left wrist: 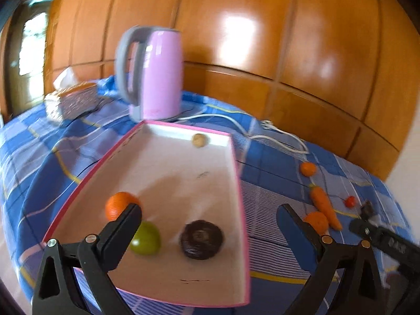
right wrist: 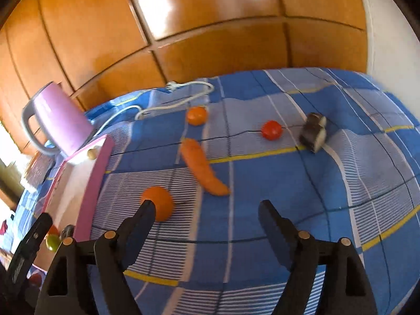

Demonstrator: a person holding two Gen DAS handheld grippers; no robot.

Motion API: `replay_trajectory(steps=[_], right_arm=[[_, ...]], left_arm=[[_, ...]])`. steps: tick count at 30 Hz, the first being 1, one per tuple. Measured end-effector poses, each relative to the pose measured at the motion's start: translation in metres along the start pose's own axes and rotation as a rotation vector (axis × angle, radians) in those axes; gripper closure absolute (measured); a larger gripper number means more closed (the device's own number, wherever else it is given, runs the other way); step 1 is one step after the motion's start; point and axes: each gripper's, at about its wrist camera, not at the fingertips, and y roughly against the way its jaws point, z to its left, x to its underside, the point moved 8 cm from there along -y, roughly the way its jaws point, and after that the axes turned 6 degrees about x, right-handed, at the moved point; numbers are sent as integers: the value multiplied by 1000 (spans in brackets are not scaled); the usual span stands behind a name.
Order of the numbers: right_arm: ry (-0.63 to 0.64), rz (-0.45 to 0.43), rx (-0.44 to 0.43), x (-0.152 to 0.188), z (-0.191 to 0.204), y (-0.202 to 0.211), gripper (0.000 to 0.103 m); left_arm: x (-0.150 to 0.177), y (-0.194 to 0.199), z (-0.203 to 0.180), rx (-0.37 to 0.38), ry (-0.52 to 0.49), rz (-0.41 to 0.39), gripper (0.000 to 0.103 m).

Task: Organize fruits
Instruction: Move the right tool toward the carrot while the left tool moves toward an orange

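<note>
Two claws show, both spread and pinching nothing. Left claw (left wrist: 210, 215) hangs over the near end of the pink-rimmed tray (left wrist: 242, 236), jaws wide apart. Inside the tray: orange fruit (left wrist: 118, 204) by the near-left wall, partly behind the left finger; green fruit (left wrist: 148, 239) just right of it; dark round fruit (left wrist: 202, 239) right of the green one, near the tray's right wall; small tan ball (left wrist: 200, 140) alone at the far wall.

Right claw (right wrist: 207, 215) hovers over the blue checked cloth (right wrist: 315, 183) to the right of the tray, jaws apart, no fruit between them. Orange fruit (right wrist: 160, 206) lies on the cloth just right of the tray, partly behind the claw's left finger. Carrot (right wrist: 203, 173) lies further right of the tray, tilted. Smaller orange fruit (right wrist: 197, 115) sits beyond the carrot, near the white cord (right wrist: 173, 105). Red tomato (right wrist: 271, 130) lies well right of the tray; dark cut piece (right wrist: 313, 132) further right still. Purple kettle (left wrist: 157, 73) stands upright just behind the tray's far end. Wood panel wall (left wrist: 262, 39) behind the kettle. Patterned box (left wrist: 73, 99) left of the kettle, blurred.
</note>
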Motion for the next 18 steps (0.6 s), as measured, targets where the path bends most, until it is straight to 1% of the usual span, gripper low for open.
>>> replay_trajectory(steps=[3, 7, 10, 13, 14, 16, 18], right_arm=[[6, -18, 1, -2, 0, 1, 19], [-1, 5, -14, -1, -2, -5, 19], [-13, 22, -30, -1, -4, -7, 19], [-13, 27, -39, 0, -4, -8, 19], [-9, 27, -42, 0, -4, -8, 20], [2, 32, -46, 1, -2, -9, 26], [10, 37, -51, 1, 0, -10, 35]], left_arm=[[0, 1, -13, 28, -38, -5, 0], [1, 3, -26, 57, -84, -8, 0], [2, 3, -31, 86, -90, -5, 0], [3, 4, -35, 91, -104, -3, 0], [3, 4, -37, 96, -111, -4, 0], [3, 6, -42, 101, -130, -16, 0], [4, 7, -49, 112, -155, -16, 0]])
